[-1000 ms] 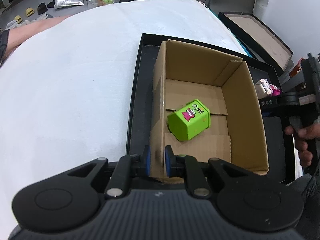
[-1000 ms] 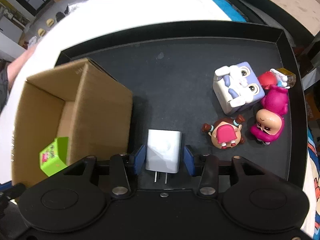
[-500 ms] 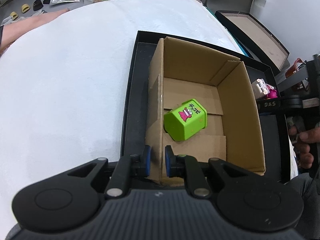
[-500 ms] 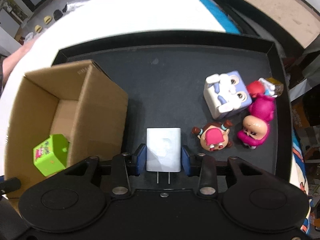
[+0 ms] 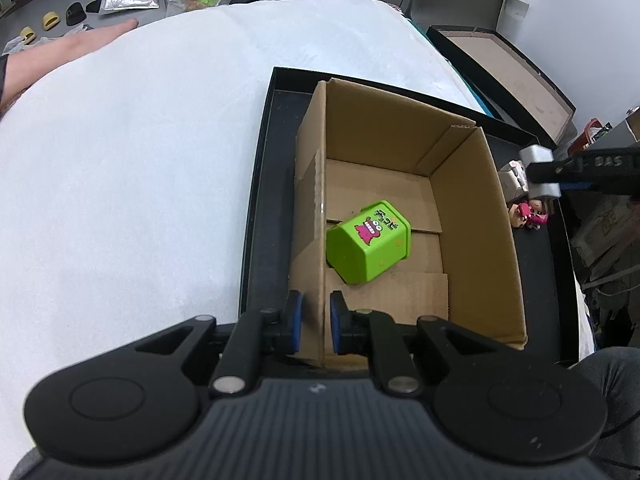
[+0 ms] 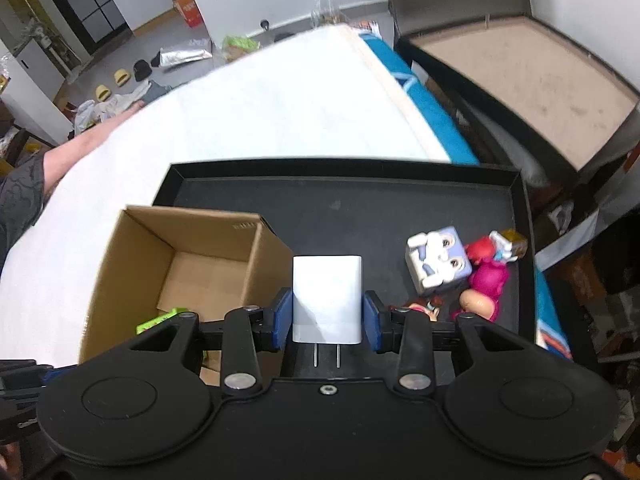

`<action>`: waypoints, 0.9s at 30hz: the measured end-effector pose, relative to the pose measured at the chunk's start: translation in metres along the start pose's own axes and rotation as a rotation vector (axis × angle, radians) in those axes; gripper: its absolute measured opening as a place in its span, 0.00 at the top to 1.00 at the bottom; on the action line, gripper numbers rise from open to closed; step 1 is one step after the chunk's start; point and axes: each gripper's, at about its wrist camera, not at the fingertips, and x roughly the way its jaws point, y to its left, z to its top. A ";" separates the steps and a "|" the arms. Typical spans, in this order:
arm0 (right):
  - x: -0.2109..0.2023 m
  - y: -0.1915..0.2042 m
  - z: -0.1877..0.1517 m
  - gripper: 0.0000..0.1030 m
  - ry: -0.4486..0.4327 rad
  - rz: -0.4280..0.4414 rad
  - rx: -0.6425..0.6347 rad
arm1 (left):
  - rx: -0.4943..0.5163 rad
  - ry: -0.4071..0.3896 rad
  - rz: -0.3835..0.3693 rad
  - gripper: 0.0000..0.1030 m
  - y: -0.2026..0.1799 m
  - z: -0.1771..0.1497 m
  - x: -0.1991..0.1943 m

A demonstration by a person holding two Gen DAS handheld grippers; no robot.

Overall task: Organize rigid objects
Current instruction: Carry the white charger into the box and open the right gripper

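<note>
My left gripper [image 5: 316,322] is shut on the near left wall of an open cardboard box [image 5: 476,240], one finger inside and one outside. A green toy cube [image 5: 368,247] lies tilted on the box floor. My right gripper [image 6: 327,322] is shut on a white plug charger [image 6: 327,300], prongs toward the camera, lifted above the black tray [image 6: 360,208] beside the box [image 6: 192,256]. The charger also shows in the left wrist view [image 5: 538,178] beyond the box's right wall.
A blue-and-white block toy [image 6: 438,266], a pink figure [image 6: 486,284] and a small doll [image 6: 420,306] lie at the tray's right side. The tray sits on a white table [image 5: 140,160]. A person's arm [image 6: 60,160] rests at the table's far left.
My right gripper has closed on the charger and lifted it off the tray, tilting the view upward. My left gripper has kept its hold on the box wall.
</note>
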 end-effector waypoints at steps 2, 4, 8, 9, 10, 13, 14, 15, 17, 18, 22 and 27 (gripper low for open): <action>-0.007 0.005 0.003 0.64 -0.019 0.003 -0.008 | -0.001 -0.005 -0.003 0.87 0.000 -0.001 -0.001; -0.014 0.008 0.005 0.64 -0.033 0.011 -0.014 | 0.002 -0.009 -0.004 0.87 0.000 -0.001 -0.002; -0.023 0.022 0.009 0.64 -0.055 0.034 -0.033 | 0.005 -0.011 -0.010 0.87 0.000 -0.001 -0.003; -0.024 0.026 0.010 0.64 -0.057 0.042 -0.035 | 0.006 -0.012 -0.013 0.87 0.001 -0.001 -0.003; -0.025 0.030 0.011 0.64 -0.059 0.050 -0.036 | 0.006 -0.013 -0.015 0.87 0.001 -0.001 -0.004; -0.024 0.044 0.012 0.64 -0.059 0.077 -0.046 | 0.005 -0.022 -0.018 0.89 0.002 -0.001 -0.005; -0.022 0.050 0.012 0.64 -0.056 0.088 -0.049 | 0.006 -0.022 -0.021 0.89 0.002 -0.001 -0.005; -0.020 0.055 0.013 0.64 -0.054 0.094 -0.053 | 0.007 -0.022 -0.023 0.89 0.003 -0.002 -0.005; -0.015 0.066 0.013 0.64 -0.051 0.100 -0.064 | 0.010 -0.023 -0.027 0.89 0.003 -0.002 -0.006; -0.013 0.071 0.014 0.64 -0.050 0.105 -0.067 | 0.012 -0.022 -0.028 0.89 0.003 -0.002 -0.005; -0.007 0.087 0.015 0.63 -0.065 0.129 -0.069 | 0.020 -0.023 -0.027 0.91 0.003 -0.002 -0.006; -0.012 0.093 0.016 0.57 -0.091 0.146 -0.070 | 0.023 -0.031 -0.020 0.92 0.002 -0.002 -0.007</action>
